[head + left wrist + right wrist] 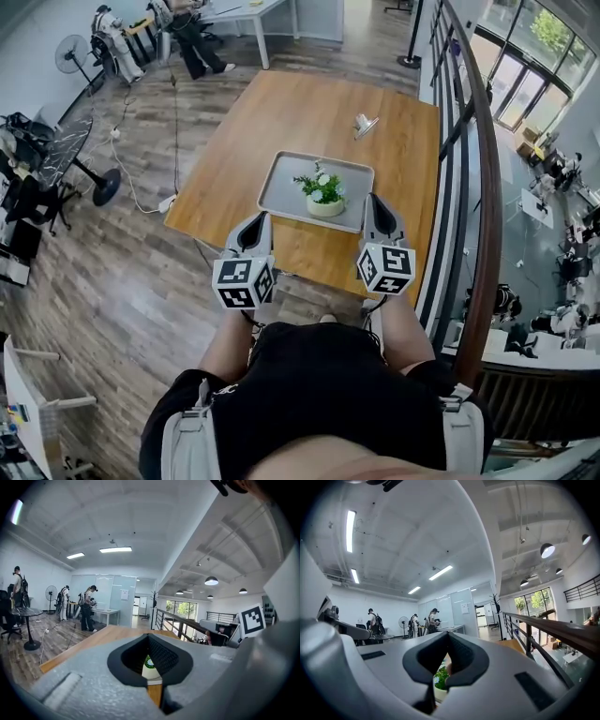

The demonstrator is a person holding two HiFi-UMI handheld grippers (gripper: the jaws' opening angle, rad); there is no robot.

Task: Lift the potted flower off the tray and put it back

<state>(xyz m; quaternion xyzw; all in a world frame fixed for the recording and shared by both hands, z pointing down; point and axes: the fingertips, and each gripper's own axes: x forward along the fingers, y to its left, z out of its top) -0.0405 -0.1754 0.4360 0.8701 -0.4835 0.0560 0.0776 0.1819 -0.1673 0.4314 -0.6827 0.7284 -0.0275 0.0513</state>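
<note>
I count one wooden table [281, 103], one grey tray [281, 183], one potted flower [324, 192] and one small metal object [365, 123]. There are two grippers: the left gripper [261, 220] and the right gripper [375, 202]. There is one standing fan [70, 52]. Three people [88, 607] stand far behind.

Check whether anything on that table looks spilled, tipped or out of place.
Nothing stands out. The potted flower stands upright on the tray, with no soil spilled on the table. A small silvery thing lies beyond the tray, too small to identify.
</note>
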